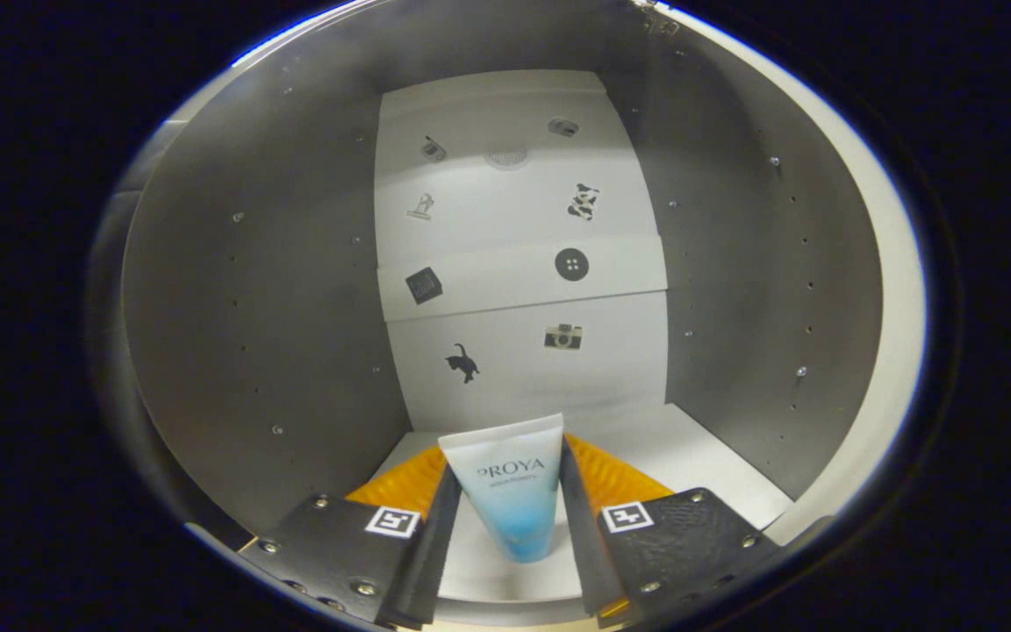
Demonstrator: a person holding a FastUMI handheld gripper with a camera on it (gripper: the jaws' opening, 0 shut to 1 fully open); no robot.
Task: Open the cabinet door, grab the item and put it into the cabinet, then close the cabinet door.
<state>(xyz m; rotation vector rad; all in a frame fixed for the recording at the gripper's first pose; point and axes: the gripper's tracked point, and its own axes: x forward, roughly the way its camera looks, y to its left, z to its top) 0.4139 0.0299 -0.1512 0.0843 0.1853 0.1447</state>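
The cabinet (251, 290) is the biggest thing here: its grey side walls curve round on both flanks of the tongs, dotted with rows of small holes and screw heads, and its pale floor (690, 452) runs forward under the fingers. Straight beyond the fingers stands the white back panel (519, 263), printed with small dark pictures, among them a cat, a camera, a button and a cube. A lighter strip crosses it at mid-height; whether that is a shelf edge or a seam I cannot tell.

The gripper (512, 518) reaches well inside the cabinet, fingers pointing at the back panel. Between them sits the tube (512, 496), white at its broad crimped end and blue toward the cap, with the cap end nearest the camera. Both fingers lie against its sides at a narrow spread, so the tongs appear to be clamped on it. Whether the tube touches the floor cannot be told.

I judge the step in hand to be the placing: door open, item carried in, release not yet made. The next move calls for lowering the tube onto the floor, spreading the fingers enough to free it without tipping it, then drawing straight back clear of the walls before turning to the door.
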